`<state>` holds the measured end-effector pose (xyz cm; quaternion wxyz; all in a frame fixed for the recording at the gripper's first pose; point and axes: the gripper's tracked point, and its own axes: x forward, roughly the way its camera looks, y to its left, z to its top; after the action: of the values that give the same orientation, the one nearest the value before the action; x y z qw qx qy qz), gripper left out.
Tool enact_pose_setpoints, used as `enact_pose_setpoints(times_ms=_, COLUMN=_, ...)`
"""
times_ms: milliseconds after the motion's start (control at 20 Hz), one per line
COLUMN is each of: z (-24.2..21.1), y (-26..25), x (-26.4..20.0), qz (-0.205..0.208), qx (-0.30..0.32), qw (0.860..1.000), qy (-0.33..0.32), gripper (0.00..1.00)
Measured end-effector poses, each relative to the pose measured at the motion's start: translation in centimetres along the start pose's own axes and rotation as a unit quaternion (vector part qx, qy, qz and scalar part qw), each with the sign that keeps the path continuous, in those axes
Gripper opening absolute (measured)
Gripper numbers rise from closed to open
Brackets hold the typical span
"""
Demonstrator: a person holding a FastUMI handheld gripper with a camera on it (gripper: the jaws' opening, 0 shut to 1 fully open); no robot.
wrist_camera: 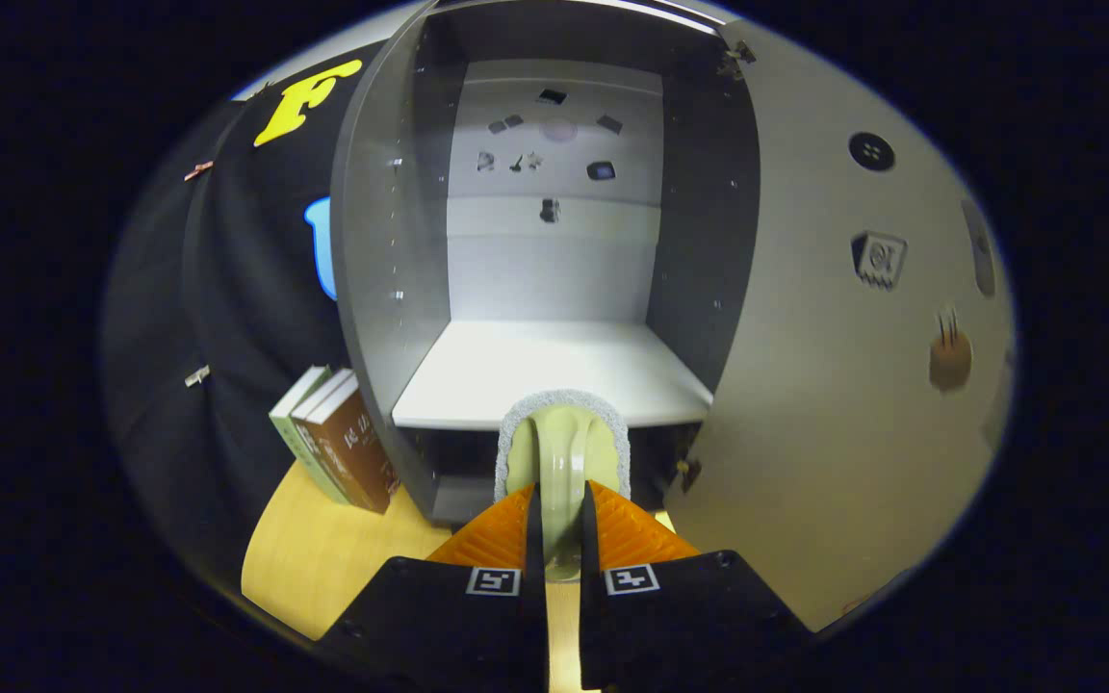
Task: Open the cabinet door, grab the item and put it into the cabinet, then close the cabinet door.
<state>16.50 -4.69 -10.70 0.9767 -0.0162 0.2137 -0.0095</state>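
My gripper (562,515) is shut on a pale green scrubbing brush (564,448) with a grey bristle rim, held by its handle between both fingers. The brush head points at the front edge of the white shelf (554,371) inside the grey cabinet (391,241). The cabinet stands just ahead, and its door (834,366) is swung wide open to the right of the brush. The shelf is bare. Small dark stickers dot the cabinet's back panel (554,154).
Two or three books (338,438) lean against the cabinet's left side on the wooden tabletop (323,549). Stickers and a round dark knob (871,151) sit on the inner face of the open door. A lower compartment lies dark beneath the shelf.
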Motion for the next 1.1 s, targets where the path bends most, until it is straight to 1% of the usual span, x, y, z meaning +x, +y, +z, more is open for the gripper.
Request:
enact_pose_setpoints(times_ms=150, z=4.6, y=-0.4, x=3.1, qz=0.01, qx=-0.002, qw=1.0, qy=-0.028, gripper=0.17)
enact_pose_setpoints(times_ms=300, z=6.9, y=0.1, x=7.4, qz=0.019, qx=-0.008, qw=0.999, qy=-0.03, gripper=0.17)
enact_pose_setpoints(times_ms=500, z=7.6, y=0.9, x=14.5, qz=0.018, qx=0.003, qw=1.0, qy=0.007, gripper=0.17)
enact_pose_setpoints(times_ms=600, z=7.4, y=1.5, x=16.8, qz=0.021, qx=0.001, qw=1.0, qy=0.018, gripper=0.17)
enact_pose_setpoints(times_ms=700, z=7.1, y=1.6, x=18.9, qz=0.014, qx=-0.008, qw=1.0, qy=0.02, gripper=0.17)
enact_pose_setpoints(times_ms=850, z=6.1, y=1.6, x=21.0, qz=0.009, qx=-0.007, qw=0.999, qy=0.033, gripper=0.17)
enact_pose_setpoints(times_ms=1000, z=7.0, y=1.4, x=22.2, qz=0.007, qx=0.003, qw=1.0, qy=0.014, gripper=0.17)
enact_pose_setpoints(times_ms=1050, z=6.8, y=1.2, x=22.5, qz=0.006, qx=0.003, qw=1.0, qy=0.014, gripper=0.22)
enact_pose_setpoints(times_ms=1100, z=6.4, y=1.0, x=23.0, qz=0.002, qx=0.0, qw=1.0, qy=0.018, gripper=0.22)
